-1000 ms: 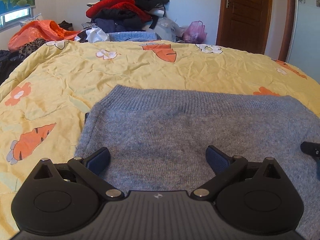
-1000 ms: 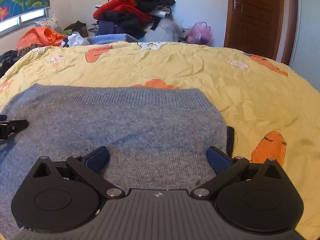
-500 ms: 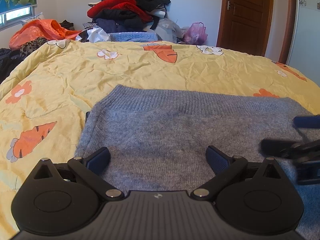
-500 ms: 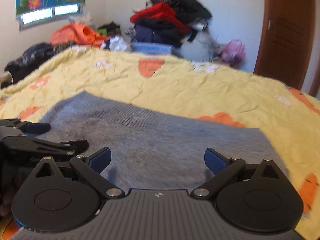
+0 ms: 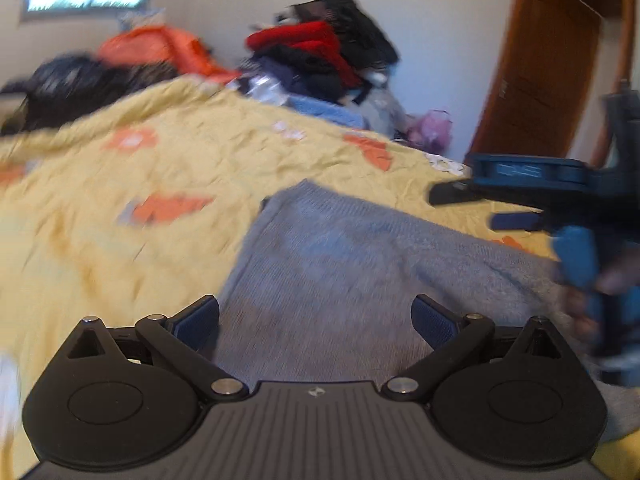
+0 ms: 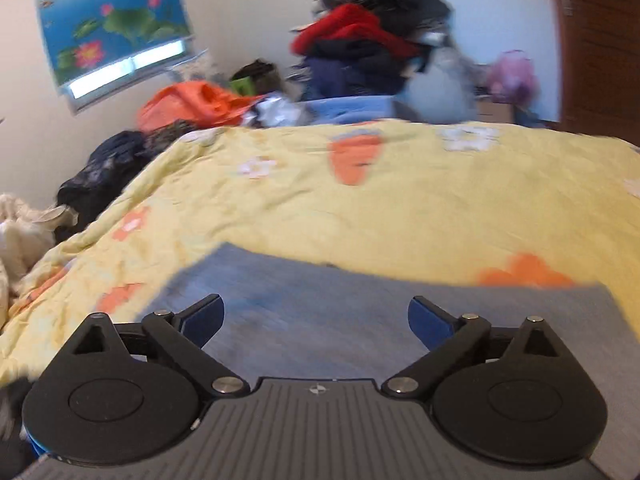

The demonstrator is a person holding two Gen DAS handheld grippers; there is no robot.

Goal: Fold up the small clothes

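Observation:
A grey knitted garment (image 5: 344,264) lies flat and folded on the yellow carrot-print quilt (image 5: 120,208). My left gripper (image 5: 316,320) hovers over its near left part, open, nothing between the blue pads. In the left wrist view the right gripper (image 5: 472,208) comes in from the right above the garment, held by a hand, its fingers spread. In the right wrist view the grey garment (image 6: 360,304) fills the near ground and my right gripper (image 6: 316,320) stands open above it, empty. Both views are blurred by motion.
A tall heap of red, black and dark-blue clothes (image 6: 360,44) sits beyond the bed's far edge, with an orange bag (image 6: 192,104) and dark clothes (image 6: 104,168) to the left. A brown door (image 5: 536,72) stands at the right. A lotus-print blind (image 6: 108,16) hangs over the window.
Both grippers have swung left and rolled, so the bed now looks tilted. The right gripper has moved further into the left wrist view, higher above the garment. Both stay open and empty.

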